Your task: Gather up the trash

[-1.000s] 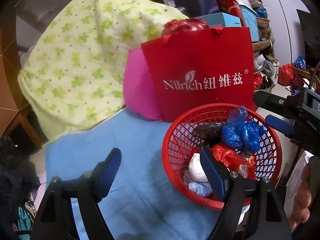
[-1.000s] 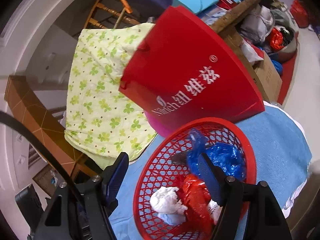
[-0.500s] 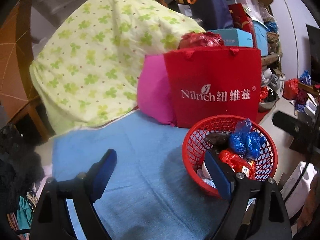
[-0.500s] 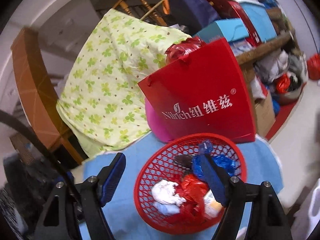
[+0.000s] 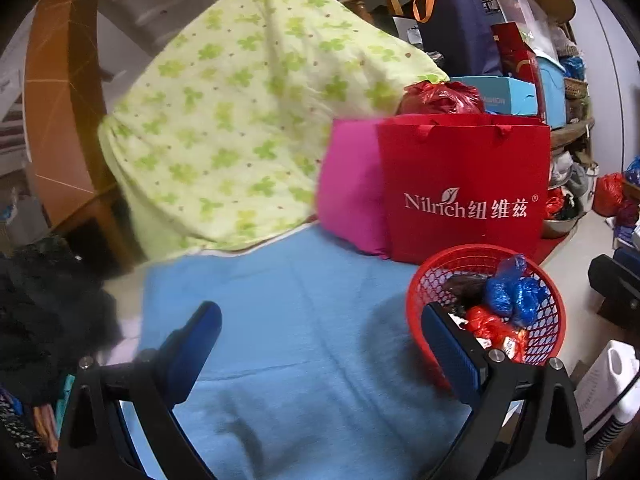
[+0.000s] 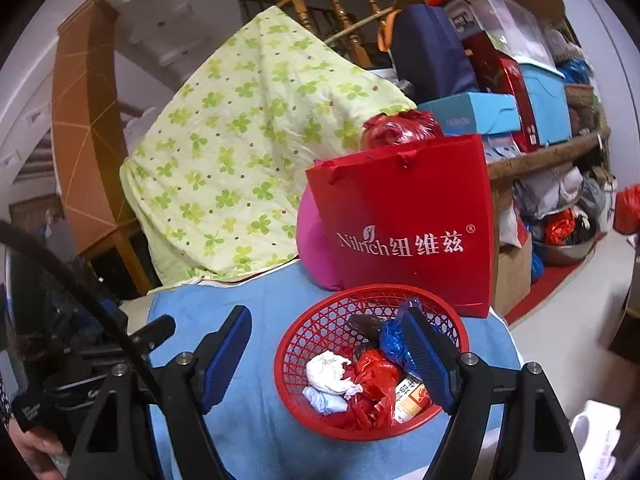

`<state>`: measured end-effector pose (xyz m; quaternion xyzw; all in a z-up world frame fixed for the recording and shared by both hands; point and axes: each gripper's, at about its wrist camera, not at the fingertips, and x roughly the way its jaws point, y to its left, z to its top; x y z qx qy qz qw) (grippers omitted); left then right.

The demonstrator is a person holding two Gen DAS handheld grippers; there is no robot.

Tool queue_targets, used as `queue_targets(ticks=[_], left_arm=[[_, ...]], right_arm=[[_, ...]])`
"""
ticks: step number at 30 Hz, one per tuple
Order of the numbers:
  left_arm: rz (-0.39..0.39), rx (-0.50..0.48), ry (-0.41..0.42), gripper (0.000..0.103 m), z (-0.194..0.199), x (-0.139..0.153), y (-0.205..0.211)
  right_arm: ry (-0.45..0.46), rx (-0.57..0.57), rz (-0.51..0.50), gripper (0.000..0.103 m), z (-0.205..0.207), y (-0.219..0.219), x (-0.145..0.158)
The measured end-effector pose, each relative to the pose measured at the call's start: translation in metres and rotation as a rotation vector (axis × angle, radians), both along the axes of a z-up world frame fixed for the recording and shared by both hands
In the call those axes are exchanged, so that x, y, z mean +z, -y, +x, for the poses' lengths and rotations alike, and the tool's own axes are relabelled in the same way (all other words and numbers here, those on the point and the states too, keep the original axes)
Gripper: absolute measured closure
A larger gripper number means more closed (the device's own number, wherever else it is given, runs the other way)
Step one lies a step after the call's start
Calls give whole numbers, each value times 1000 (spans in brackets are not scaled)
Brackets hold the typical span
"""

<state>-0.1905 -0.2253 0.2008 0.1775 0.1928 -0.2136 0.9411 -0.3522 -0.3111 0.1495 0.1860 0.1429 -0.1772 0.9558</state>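
In the red plastic mesh basket [image 6: 372,364], crumpled bags look light, probably slippery; I'd grip its stiff rim, both grippers [image 5: 320,354] [image 6: 328,354] spread, empty.

A red mesh basket [image 6: 372,360] sits near the right edge of the blue-covered table [image 6: 256,304], holding crumpled white tissue [image 6: 328,372], red [image 6: 374,376] and blue plastic bags [image 6: 392,340].

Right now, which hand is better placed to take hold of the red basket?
Right. The right gripper is open with the red basket nearly centred ahead of it. The left gripper faces mostly blue cloth, basket off to its right side.
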Motion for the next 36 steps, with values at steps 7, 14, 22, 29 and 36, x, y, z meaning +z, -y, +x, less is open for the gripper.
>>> queue_targets(ticks=[7,14,22,29,36], left_arm=[[-7,0,22,3,-18,16,-17],[-7,23,57,3,-36,30,-33],[-31,40,70,3,-54,45,-49],[-30,46,105,3,-70,53,-55],[-42,50,117,3,-78,60,-63]], right_arm=[[-11,37,-60,23,-10,-27,18],[-26,37,-131,23,-24,-47,29],[-53,21,-121,23,-37,-54,37],[-71,33,-101,23,-45,-58,43],[-83,27,-97,23,-54,-63,47]])
